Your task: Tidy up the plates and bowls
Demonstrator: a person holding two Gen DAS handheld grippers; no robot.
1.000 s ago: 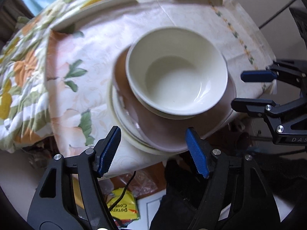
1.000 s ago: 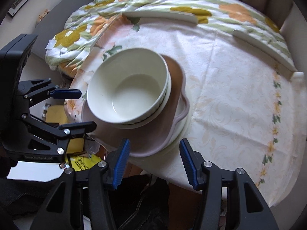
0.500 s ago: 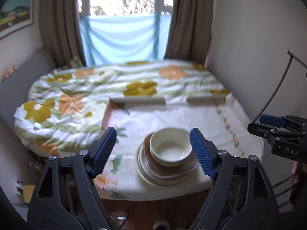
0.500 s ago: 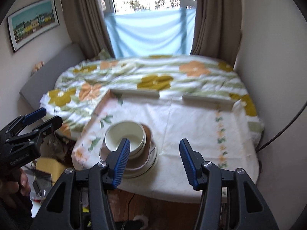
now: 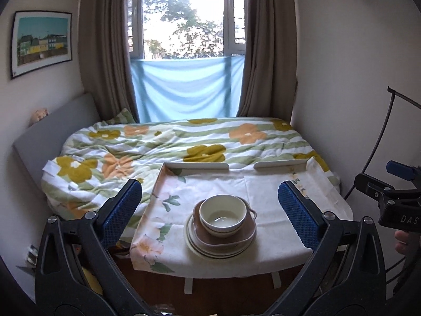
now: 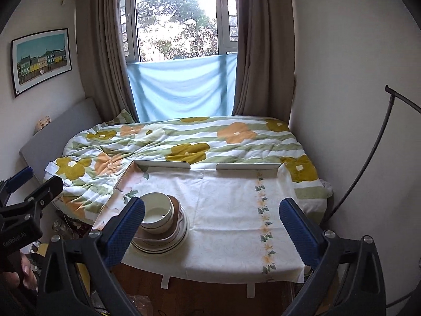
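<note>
Stacking looks finished: bowl (image 5: 222, 215) sits on the plates (image 5: 221, 247) near the surface's (image 5: 276, 184) front edge. Left tool (image 5: 210, 216) and right tool (image 6: 211, 233) are opening, empty; nothing left to grasp.

One stack of dishes, two grippers, and a handful of single items around them.

From my feed I count one cream bowl (image 5: 222, 215) on top, sitting in one brown dish (image 5: 226, 238) with a small handle, and under that what I read as about three round cream plates (image 5: 193, 245), though their rims are too close to separate for sure. I see two grippers, the left gripper (image 5: 213, 214) and the right gripper (image 6: 211, 230), each with two blue pads, jaws opening, nothing between them. There is one low table (image 6: 231, 237), one floral bedspread (image 5: 184, 142), two brown curtains (image 5: 105, 52), one window (image 5: 184, 15), and one framed picture (image 5: 42, 42).
</note>
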